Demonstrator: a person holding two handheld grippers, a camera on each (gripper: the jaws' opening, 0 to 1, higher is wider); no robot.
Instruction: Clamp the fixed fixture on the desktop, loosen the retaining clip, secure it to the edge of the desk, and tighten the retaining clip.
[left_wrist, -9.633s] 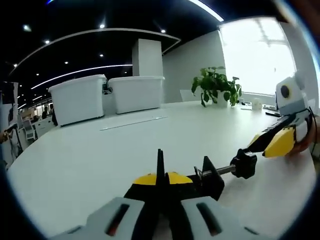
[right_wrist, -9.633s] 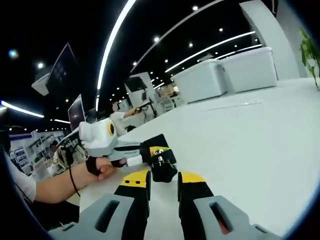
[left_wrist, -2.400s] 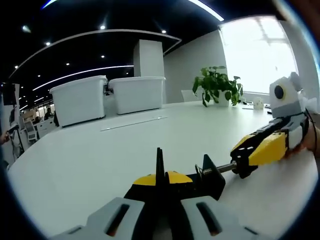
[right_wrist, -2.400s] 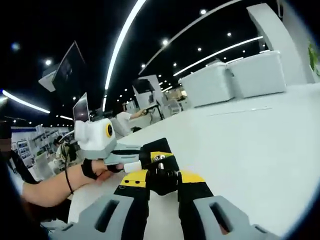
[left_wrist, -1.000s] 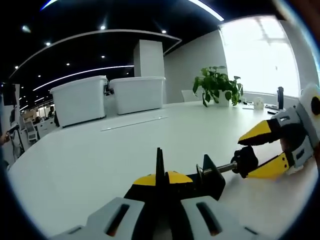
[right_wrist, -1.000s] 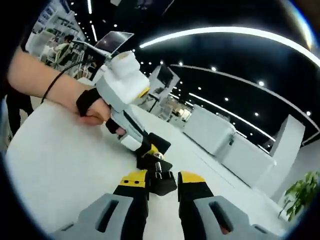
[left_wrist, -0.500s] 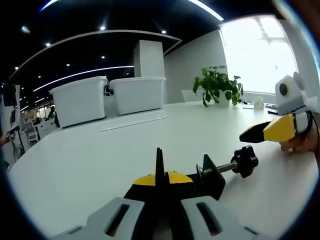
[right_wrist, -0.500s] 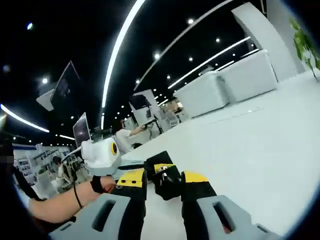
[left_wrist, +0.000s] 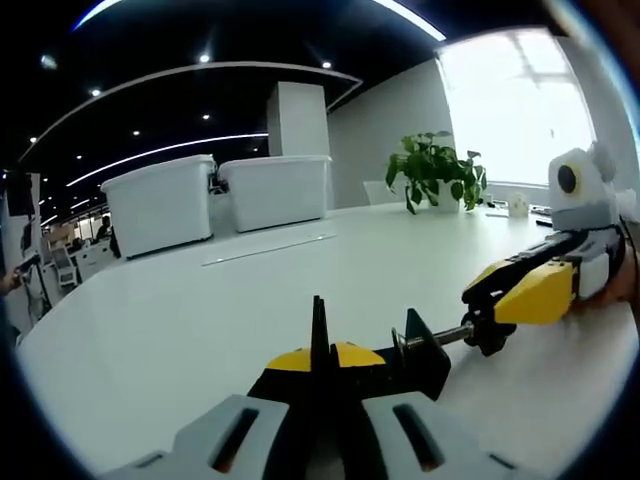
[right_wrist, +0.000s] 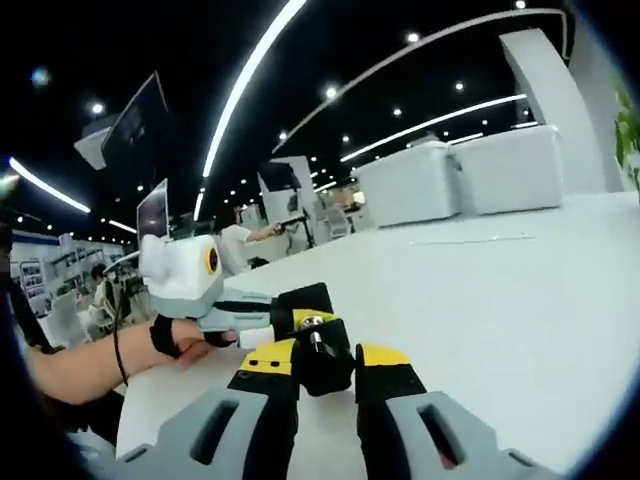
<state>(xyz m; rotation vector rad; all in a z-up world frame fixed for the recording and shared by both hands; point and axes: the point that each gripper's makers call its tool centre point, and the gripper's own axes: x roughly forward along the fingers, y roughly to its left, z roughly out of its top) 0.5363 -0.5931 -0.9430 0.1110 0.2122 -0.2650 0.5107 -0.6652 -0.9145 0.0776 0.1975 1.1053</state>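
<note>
Back on the black screw knob (left_wrist: 488, 325), the right gripper (left_wrist: 478, 302) pinches it; left gripper (left_wrist: 320, 345) holds the black metal clamp (left_wrist: 418, 362) against the white bench (left_wrist: 200, 310), screw axis pointing rightward.

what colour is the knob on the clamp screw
Black, clearest in the left gripper view, where the knob sits between the right gripper jaws.

My left gripper (left_wrist: 318, 352) has black jaws tipped yellow; the clamp (left_wrist: 425, 352) beside it is black, its screw silver, on a white desk (left_wrist: 200, 320).
</note>
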